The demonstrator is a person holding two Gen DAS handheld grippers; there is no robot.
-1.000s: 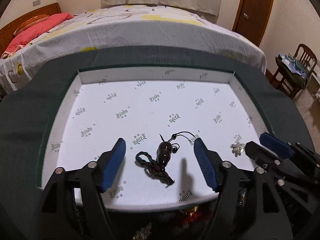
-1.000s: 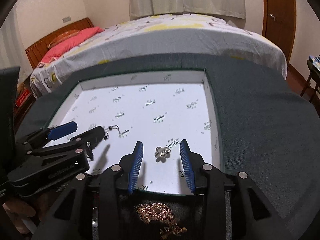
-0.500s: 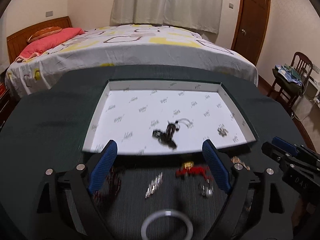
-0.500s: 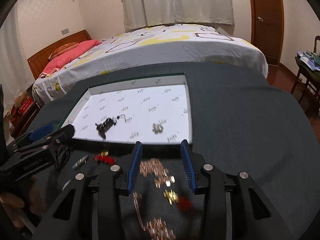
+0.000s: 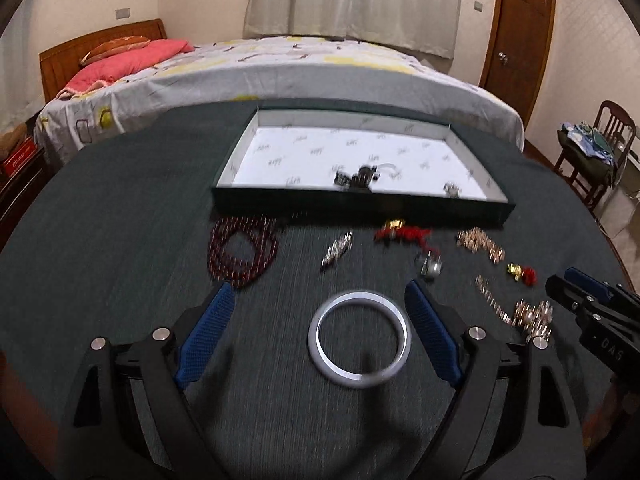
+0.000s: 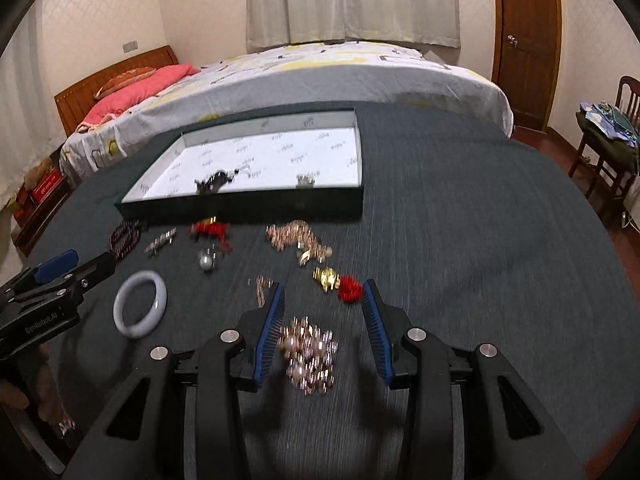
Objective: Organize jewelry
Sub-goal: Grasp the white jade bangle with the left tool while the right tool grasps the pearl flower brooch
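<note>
A shallow green tray [image 5: 400,205] with a white printed liner sits on the dark table; it also shows in the right wrist view [image 6: 248,204]. In it lie a dark pendant on a cord [image 5: 358,177] and a small silver piece [image 5: 452,189]. My left gripper [image 5: 320,332] is open and empty over a pale jade bangle [image 5: 359,374]. My right gripper [image 6: 323,328] is open and empty over a gold pearl cluster [image 6: 310,354]. A red tassel charm [image 6: 340,283] lies just beyond its fingertips.
Loose jewelry lies in front of the tray: a dark red bead bracelet [image 5: 242,250], a silver clip [image 5: 336,250], a red knot charm [image 5: 402,234], a silver ball [image 6: 207,260], a gold chain [image 6: 298,238]. A bed stands behind the table, a chair at the right.
Both grippers have pulled back out of the tray toward the near side of the table. The pendant and the silver piece stay in the tray. The loose jewelry has come into view.
</note>
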